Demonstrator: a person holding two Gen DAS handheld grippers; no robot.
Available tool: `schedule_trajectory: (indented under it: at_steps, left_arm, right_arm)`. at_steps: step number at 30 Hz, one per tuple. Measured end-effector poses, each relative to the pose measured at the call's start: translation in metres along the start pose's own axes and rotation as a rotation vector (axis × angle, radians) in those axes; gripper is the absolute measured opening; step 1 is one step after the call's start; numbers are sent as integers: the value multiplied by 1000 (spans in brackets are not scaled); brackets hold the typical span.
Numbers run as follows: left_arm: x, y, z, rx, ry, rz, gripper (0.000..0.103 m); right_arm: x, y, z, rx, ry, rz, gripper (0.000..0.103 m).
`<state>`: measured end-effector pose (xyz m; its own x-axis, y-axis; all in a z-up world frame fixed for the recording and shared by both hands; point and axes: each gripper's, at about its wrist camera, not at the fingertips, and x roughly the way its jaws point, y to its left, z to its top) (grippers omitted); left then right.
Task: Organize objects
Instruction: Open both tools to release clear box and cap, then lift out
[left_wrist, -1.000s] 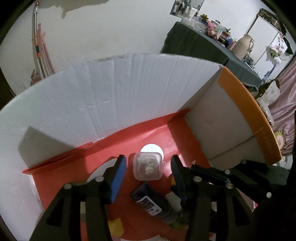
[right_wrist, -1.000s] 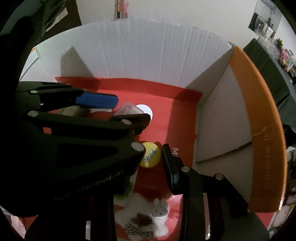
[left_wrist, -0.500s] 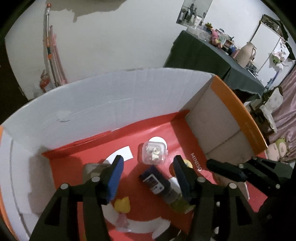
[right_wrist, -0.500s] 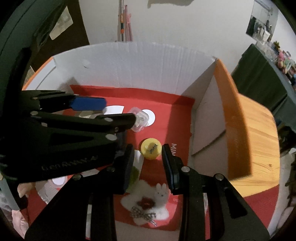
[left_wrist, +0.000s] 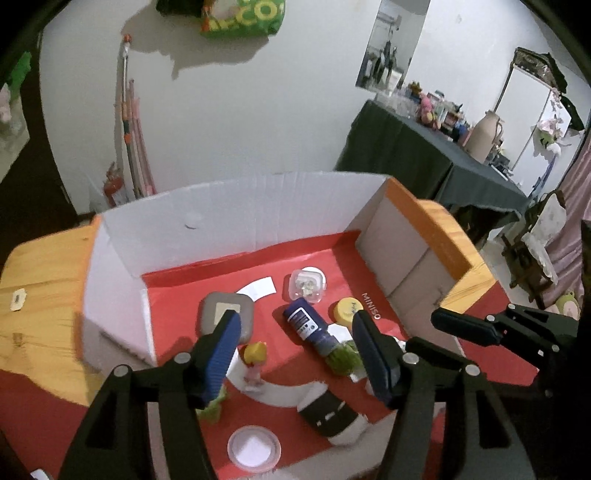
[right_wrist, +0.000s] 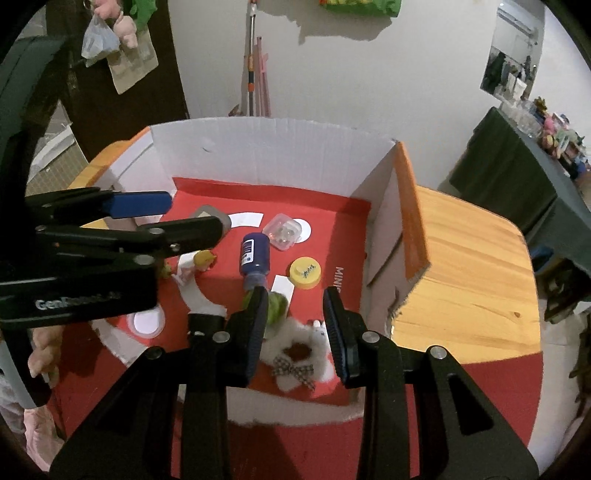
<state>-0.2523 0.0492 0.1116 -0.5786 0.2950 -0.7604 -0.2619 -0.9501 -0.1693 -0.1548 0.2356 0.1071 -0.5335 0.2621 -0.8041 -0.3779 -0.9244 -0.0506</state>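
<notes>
Left gripper (left_wrist: 295, 343): we see jaws spread, empty, just been opening above the box (left_wrist: 236, 225). Risk: nudging the grey case (left_wrist: 226, 314), pink figurine (left_wrist: 254, 363) or blue bottle (left_wrist: 308, 325) on the next dip. Right gripper (right_wrist: 295, 328): jaws near-together, empty, could snag the fluffy toy (right_wrist: 295, 354).

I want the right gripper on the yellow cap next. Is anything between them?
Nothing blocks it. The yellow cap lies in the open on the box's red floor, just ahead of the right gripper. The blue bottle lies to its left, apart.
</notes>
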Motion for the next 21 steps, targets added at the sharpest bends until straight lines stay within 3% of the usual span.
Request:
schedule_trajectory:
  at_steps: [3,6,12,15,21]
  left_arm:
    - [-21,-4,-7,14,-57,30,73]
    - [-38,-5,-16,22,-104,43,76]
    - [-65,-1,-41,8,-197,85,87]
    - [-70,1,-54,2,-229,122,96]
    - [-66,8,-77,-34,-264,150,100]
  right_arm:
    - [-11,-2,-3,8,-24,-5,32]
    - [-22,-3,-7,14,-60,-11,60]
    - [-37,0,-14,-4,-134,-36,61]
    - [-42,-1,-20,0,-193,-45,72]
    - [-42,-2,-33,20,-302,-41,81]
